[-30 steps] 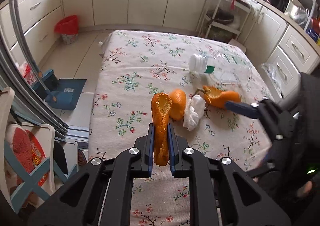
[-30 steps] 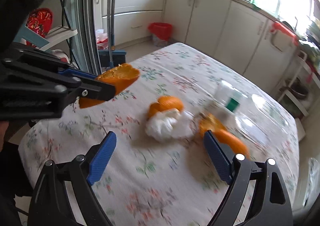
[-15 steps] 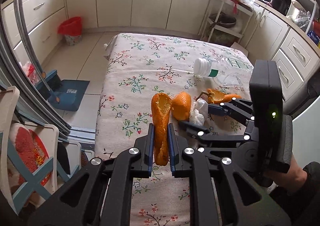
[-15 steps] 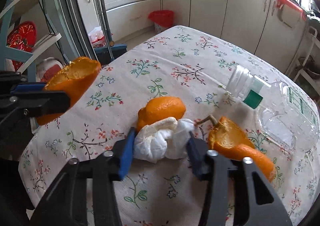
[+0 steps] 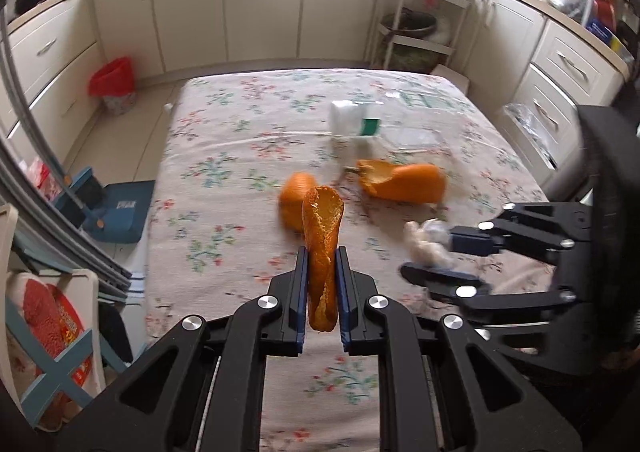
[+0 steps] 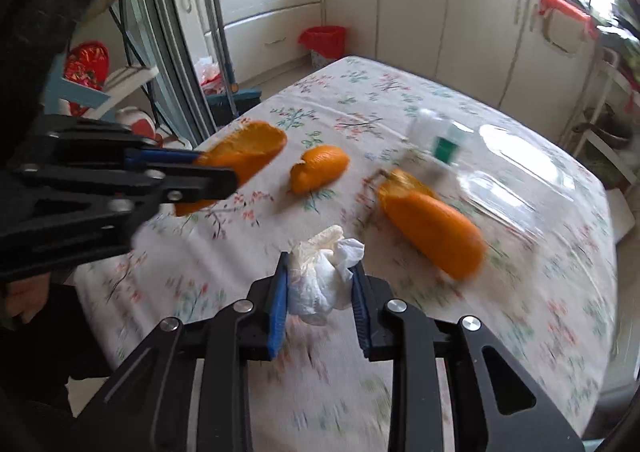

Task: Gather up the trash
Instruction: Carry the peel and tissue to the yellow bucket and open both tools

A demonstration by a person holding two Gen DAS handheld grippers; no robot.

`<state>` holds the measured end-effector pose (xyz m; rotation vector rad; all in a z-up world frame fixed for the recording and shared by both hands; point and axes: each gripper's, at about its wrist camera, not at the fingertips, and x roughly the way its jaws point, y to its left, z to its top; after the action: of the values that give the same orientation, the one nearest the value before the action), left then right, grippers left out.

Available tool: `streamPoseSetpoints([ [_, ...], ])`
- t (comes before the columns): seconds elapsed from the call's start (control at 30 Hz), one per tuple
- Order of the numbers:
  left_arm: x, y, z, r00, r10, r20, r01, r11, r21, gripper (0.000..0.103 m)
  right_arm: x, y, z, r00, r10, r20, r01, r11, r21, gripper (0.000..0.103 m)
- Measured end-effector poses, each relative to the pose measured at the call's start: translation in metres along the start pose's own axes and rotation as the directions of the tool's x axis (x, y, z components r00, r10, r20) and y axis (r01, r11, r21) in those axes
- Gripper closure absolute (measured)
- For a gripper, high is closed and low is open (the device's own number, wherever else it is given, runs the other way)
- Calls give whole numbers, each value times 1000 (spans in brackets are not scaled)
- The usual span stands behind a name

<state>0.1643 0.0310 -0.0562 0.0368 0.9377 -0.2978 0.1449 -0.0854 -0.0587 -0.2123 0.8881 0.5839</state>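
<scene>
My left gripper (image 5: 322,272) is shut on a long orange peel (image 5: 322,236) and holds it above the floral tablecloth (image 5: 224,172); the peel also shows in the right wrist view (image 6: 240,156). My right gripper (image 6: 320,284) is shut on a crumpled white tissue (image 6: 324,276), lifted off the cloth; the tissue also shows in the left wrist view (image 5: 424,242). Two more orange peels (image 6: 320,168) (image 6: 432,228) and an empty clear plastic bottle (image 6: 492,160) lie on the table.
A red-lined trash bin (image 5: 114,84) stands on the floor by the cabinets, far left of the table; it also shows in the right wrist view (image 6: 324,44). A blue dustpan and broom (image 5: 116,208) lie beside the table. A chair (image 5: 52,332) is at the near left.
My right gripper has closed on the white tissue and pulled it back off the table, away from the peels. The left gripper still holds its peel.
</scene>
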Motion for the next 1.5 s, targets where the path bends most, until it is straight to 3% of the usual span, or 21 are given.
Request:
streamPoseSetpoints([
  [0.17,-6,-44,-7,995,-91,31,88,994,66,91,-54,-24,-33,996,-63,56,58,995,82,74],
  [0.3,-16,-109,-12,982,-181,61,168,969,181,91,-107,-52,-75,982,-173,74,159,974,164,74],
  [0.47,-25,-190,-20,954,-294,64,263,919,292,91,-164,-95,-144,939,-344,27,323,903,284,74],
  [0.6,-27,-272,-31,925,-379,29,339,856,392,91,-192,-140,-208,895,-440,-70,431,817,382,74],
  [0.7,-23,-320,-42,911,-411,2,370,823,431,91,-201,-164,-247,875,-467,-129,473,767,433,74],
  [0.83,-17,-368,-57,901,-433,-30,400,799,449,91,-205,-184,-280,870,-460,-180,486,731,480,74],
  [1.1,-4,-429,-75,901,-428,-67,403,771,493,91,-207,-198,-296,856,-467,-220,511,702,496,71],
  [1.17,1,-438,-75,901,-427,-74,404,767,498,91,-207,-198,-298,846,-474,-242,529,694,489,67],
  [1.27,12,-451,-75,906,-415,-84,398,766,505,91,-205,-197,-307,827,-480,-292,561,678,475,51],
  [1.3,20,-457,-75,907,-410,-97,401,766,502,91,-203,-198,-310,808,-495,-320,590,662,464,40],
  [1.37,32,-464,-72,907,-403,-123,408,766,496,89,-206,-199,-315,778,-521,-350,628,635,449,36],
  [1.5,59,-478,-73,895,-390,-214,444,758,477,75,-224,-203,-321,703,-598,-386,709,541,453,24],
])
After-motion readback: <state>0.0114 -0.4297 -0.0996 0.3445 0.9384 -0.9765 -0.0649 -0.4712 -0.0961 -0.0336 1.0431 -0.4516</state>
